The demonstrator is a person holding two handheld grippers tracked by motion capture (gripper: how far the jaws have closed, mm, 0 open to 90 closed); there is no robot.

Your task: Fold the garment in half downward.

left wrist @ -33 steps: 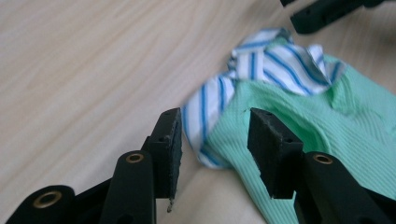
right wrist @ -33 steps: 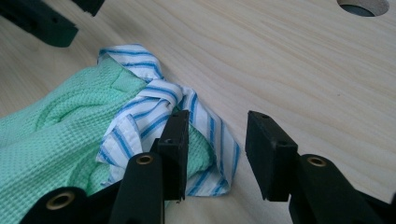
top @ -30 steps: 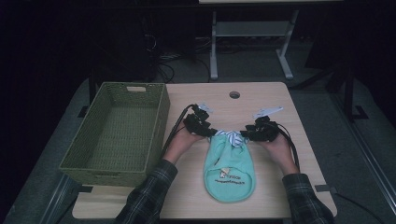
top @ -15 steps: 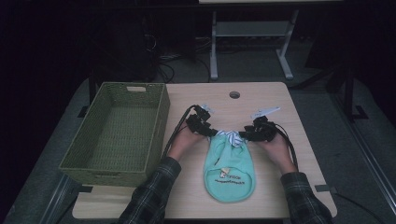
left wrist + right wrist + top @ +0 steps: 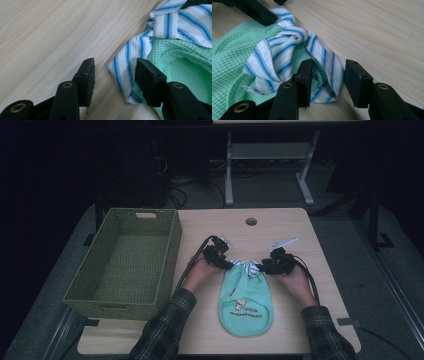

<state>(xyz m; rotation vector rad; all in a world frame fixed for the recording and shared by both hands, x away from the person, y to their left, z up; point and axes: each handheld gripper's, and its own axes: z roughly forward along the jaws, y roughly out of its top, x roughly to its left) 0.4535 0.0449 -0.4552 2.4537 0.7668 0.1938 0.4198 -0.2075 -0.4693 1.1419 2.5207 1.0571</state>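
On the wooden table (image 5: 300, 230), beside the green woven basket (image 5: 125, 265), lies the mint-green waffle bag (image 5: 247, 302), its blue-striped tie (image 5: 125, 62) knotted at the top between my hands. My left gripper (image 5: 113, 72) stands half open, the tie's end between the jaws, unpinched. My right gripper (image 5: 327, 80) straddles the other end, pads apart from it.

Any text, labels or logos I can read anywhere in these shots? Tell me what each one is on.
Green bib: a small picture with a line of dark print under it, near the rounded end; too small and blurred to read.
Striped ties: blue and white stripes, no lettering.
Wicker basket: no label visible.
Table: no markings visible.
Nothing legible to quote.
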